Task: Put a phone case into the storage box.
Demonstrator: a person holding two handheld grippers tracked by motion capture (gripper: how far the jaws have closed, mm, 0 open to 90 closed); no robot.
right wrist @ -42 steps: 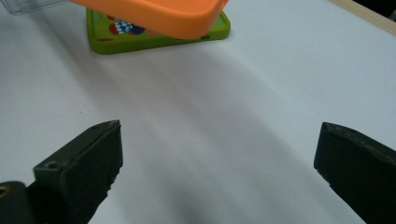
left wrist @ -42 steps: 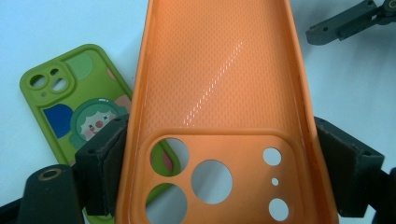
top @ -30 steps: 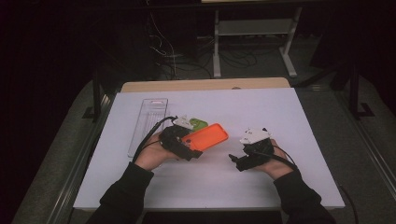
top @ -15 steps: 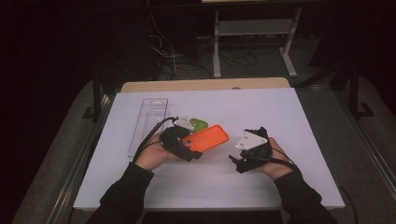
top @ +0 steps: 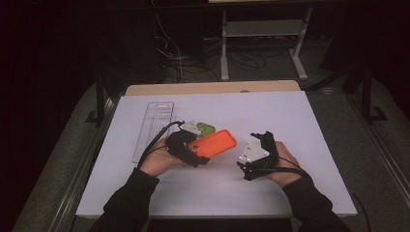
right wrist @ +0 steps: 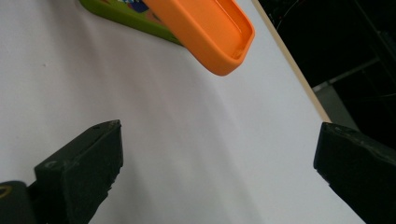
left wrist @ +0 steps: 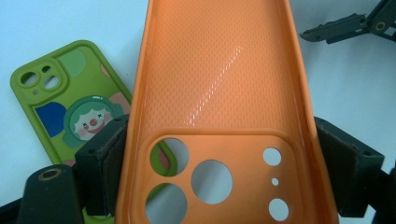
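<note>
While orange phone case (left wrist: 219, 107) sits clamped across its camera-cutout end between left gripper (top: 186, 147) pads, open side up and free end jutting toward right gripper (top: 258, 150), worth keeping that hold level. Right jaws spread wide, nothing between them (only bare white table (right wrist: 177, 154) ahead in the right gripper view). Best to approach the free end square-on, pinch the rim, not the floppy middle. Green case (left wrist: 70, 102) flat on table just beside, partly under the orange one; steer clear of it.

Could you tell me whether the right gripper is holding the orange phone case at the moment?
No, the right gripper has its jaws wide apart over bare table, while the orange phone case sits clamped in the left gripper.
</note>
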